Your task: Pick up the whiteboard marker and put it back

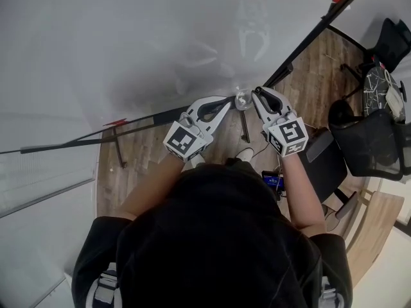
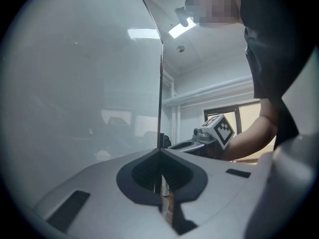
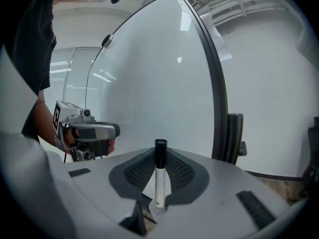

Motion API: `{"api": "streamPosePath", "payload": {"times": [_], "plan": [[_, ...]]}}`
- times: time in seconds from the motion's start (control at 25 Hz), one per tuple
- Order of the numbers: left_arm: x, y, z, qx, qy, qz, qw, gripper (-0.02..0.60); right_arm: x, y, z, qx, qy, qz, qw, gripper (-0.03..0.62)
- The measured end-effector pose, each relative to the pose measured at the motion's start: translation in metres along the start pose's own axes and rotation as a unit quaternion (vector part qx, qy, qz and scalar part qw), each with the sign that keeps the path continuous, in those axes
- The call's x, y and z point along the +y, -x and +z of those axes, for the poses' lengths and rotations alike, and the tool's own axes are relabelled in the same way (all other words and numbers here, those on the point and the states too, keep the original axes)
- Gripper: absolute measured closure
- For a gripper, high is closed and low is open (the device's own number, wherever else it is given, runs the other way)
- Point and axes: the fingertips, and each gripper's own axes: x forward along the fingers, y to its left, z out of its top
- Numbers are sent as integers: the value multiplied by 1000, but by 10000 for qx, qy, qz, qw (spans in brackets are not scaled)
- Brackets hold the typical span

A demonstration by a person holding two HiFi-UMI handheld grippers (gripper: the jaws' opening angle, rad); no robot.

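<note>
Right tongs [image 3: 159,158] clamp the whiteboard marker [image 3: 159,183] upright.

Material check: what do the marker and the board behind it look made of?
Whiteboard marker: smooth plastic, it seems; white barrel, matte black cap.
Whiteboard: glossy white coated panel, showing ceiling-light reflections; core unclear.
Its frame: dark, probably metal or plastic.

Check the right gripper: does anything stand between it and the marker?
Nothing visible does. The marker stands upright between the jaws of the right gripper, which are closed on it. The left gripper is off to one side with its jaws together, clear of the marker.
</note>
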Motion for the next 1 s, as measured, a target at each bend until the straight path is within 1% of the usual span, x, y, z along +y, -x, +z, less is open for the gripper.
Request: {"api": "streamPosePath", "payload": {"times": [0.24,0.52,0.72,1.0], "plan": [[13,-3,-18,116,-35,117,9999,578,2,-24,-27,209,141,136,9996,531],[18,-4,-32,216,69,200,9995,578,2,-39,-42,342,169,168,9991,531],[18,-7,-43,336,72,190,9992,578,-2,-47,-61,511,134,148,9985,531],[18,-11,-47,304,79,213,9993,578,-5,-53,-85,724,-27,179,9972,531]]}}
